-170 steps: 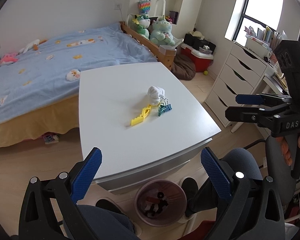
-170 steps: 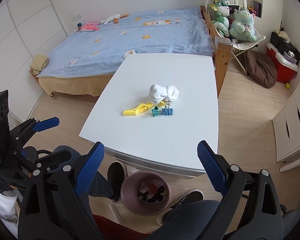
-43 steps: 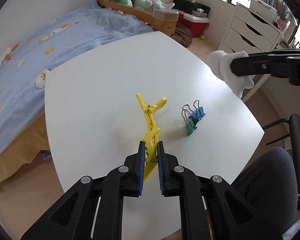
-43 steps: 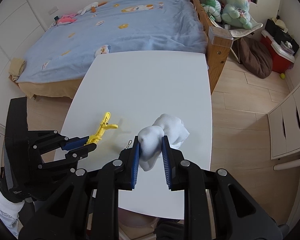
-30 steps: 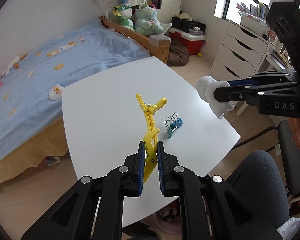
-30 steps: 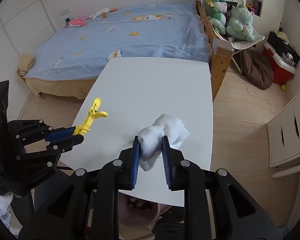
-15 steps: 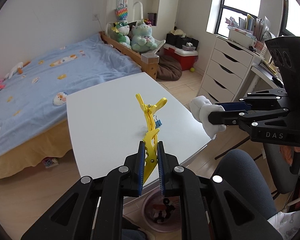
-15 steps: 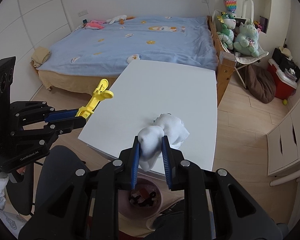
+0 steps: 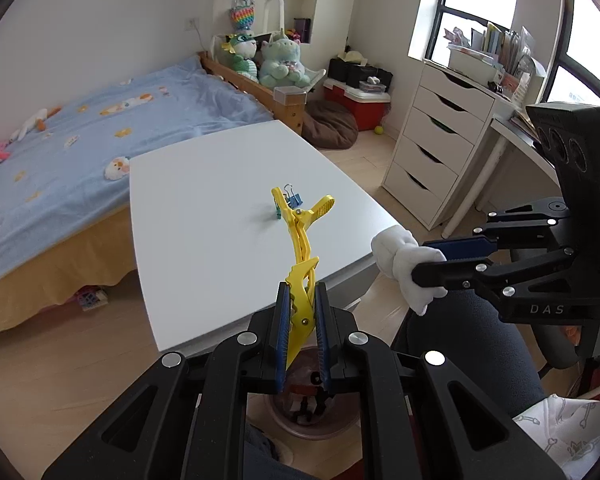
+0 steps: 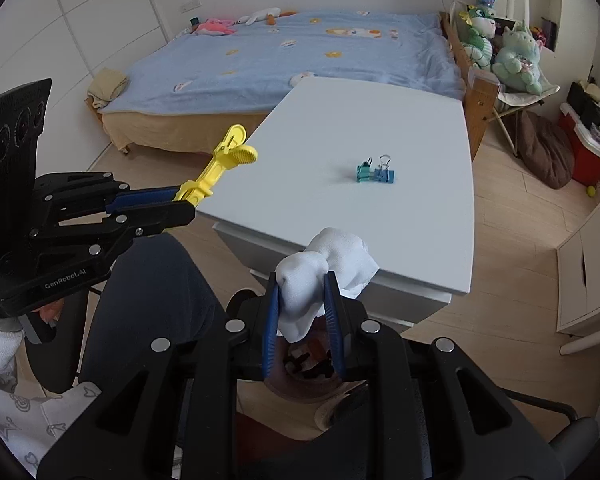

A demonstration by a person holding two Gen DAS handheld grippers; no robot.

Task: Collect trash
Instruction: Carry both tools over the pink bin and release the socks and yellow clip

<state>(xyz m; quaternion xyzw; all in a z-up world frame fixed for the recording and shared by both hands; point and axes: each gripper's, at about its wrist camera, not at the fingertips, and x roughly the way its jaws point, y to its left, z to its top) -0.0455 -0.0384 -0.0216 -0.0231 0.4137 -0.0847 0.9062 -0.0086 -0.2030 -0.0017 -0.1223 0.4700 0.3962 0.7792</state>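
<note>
Both grippers have pulled back off the table [image 9: 204, 200] since a moment ago, and the pink bin [image 9: 312, 424] on the floor now shows right under my fingertips, where a second ago I was looking at tabletop. My left gripper [image 9: 301, 334] is clamped on the tail end of the yellow clip [image 9: 300, 232], which sticks out forward past the blue pads. My right gripper [image 10: 302, 316] is squeezing the wad of white tissue [image 10: 324, 264], most of it bulging above the pads.

I judge the step in hand to be the drop into the bin [image 10: 312, 376]. From the left wrist view the bin sits directly below the jaws; from the right wrist view its mouth shows through the gap under the tissue, partly hidden by my own tool. I want each load centred over the opening before I let go. The clip is long and hangs out ahead of the pads, so I should bring the hand a little nearer to me, or tip it steeper, so the far end clears the rim. The tissue is light and may cling to a pad, so I open wide and give it a moment. The person's knee is close on either side of the bin, so I keep the hands apart and release one at a time.

Two small binder clips [image 10: 374, 172] lie together on the table, still to be fetched, I expect
</note>
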